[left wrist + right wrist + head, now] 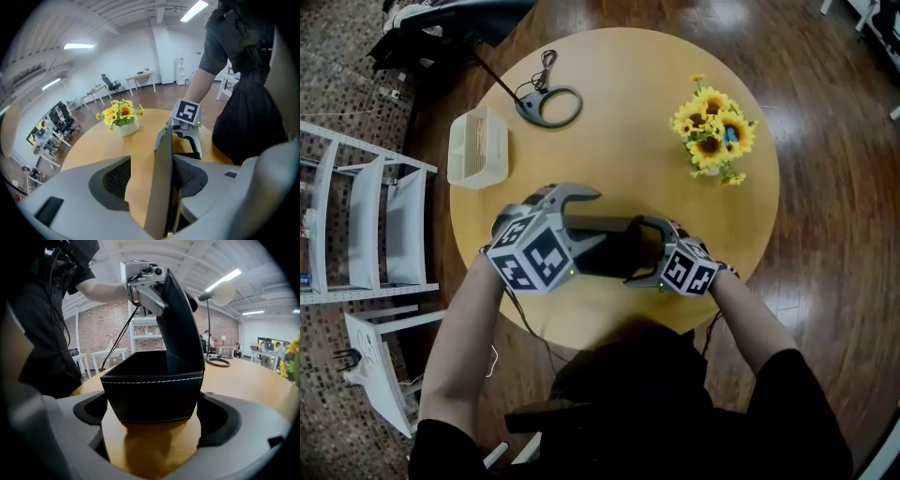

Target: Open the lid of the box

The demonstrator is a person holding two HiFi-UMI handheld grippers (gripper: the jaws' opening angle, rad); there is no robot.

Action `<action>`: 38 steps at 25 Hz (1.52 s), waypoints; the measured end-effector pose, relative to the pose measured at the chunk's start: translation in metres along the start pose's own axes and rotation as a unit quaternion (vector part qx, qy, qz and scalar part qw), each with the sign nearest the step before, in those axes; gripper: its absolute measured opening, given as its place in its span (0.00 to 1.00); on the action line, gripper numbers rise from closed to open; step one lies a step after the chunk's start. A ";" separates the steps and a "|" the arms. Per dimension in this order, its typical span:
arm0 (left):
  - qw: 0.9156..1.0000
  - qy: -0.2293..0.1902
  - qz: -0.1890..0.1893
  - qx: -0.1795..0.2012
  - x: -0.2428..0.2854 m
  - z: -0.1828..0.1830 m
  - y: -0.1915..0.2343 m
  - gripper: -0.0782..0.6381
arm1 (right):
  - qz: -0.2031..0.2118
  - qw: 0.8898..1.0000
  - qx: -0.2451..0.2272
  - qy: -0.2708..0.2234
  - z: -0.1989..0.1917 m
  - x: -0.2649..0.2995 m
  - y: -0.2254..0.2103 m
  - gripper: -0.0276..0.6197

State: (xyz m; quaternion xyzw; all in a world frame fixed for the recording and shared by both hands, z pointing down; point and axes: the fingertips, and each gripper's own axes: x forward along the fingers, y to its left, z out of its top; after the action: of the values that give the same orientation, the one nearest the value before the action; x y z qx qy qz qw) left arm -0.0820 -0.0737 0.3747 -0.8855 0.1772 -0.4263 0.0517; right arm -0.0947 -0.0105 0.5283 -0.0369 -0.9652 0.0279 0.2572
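left hand-held gripper (586, 217): jaws apart around lid (161, 178) (one pad touching) | right hand-held gripper (642, 251): clamped on box (152, 394)

From above, your left gripper (577, 217) is blurred; it and the right gripper (643, 251) cover the box's (614, 246) ends. The lid's (161, 187) foot is cut off.

Person in dark short-sleeved top (806, 412). Left gripper (581, 220) and right gripper (639, 251): light grey moulded plastic shells, black ribbed pads (117, 176) set inside the jaws. Each carries a cube with black-and-white square markers (534, 258). Thin black cable (124, 336) hangs off the left one.
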 end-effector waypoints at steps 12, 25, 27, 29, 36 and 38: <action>0.996 0.015 0.076 -0.031 -0.048 -0.009 0.059 0.44 | 0.004 0.999 -0.009 0.051 -0.006 0.001 -0.003 0.97; 0.907 -0.183 0.246 -0.287 -0.163 -0.072 -0.006 0.41 | -0.018 0.997 0.019 0.076 -0.018 -0.020 -0.006 0.93; 0.875 -0.233 0.270 -0.328 -0.180 -0.084 -0.015 0.41 | -0.037 0.997 0.035 0.062 -0.014 -0.041 -0.010 0.93; 0.848 -0.270 0.294 -0.348 -0.196 -0.096 -0.019 0.41 | -0.068 0.996 0.046 0.042 -0.004 -0.066 -0.017 0.92; 0.789 -0.366 0.349 -0.349 -0.244 -0.095 -0.023 0.37 | -0.217 0.970 0.060 -0.091 0.072 -0.167 -0.036 0.71; 0.775 -0.388 0.360 -0.344 -0.252 -0.083 -0.027 0.31 | -0.253 0.949 0.084 -0.166 0.097 -0.201 -0.036 0.53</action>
State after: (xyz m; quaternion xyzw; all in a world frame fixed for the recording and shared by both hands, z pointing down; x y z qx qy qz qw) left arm -0.2836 0.0467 0.2482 -0.8059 0.5831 0.0930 -0.0421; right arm 0.0289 -0.0669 0.3473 0.2357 -0.9660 0.0490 0.0940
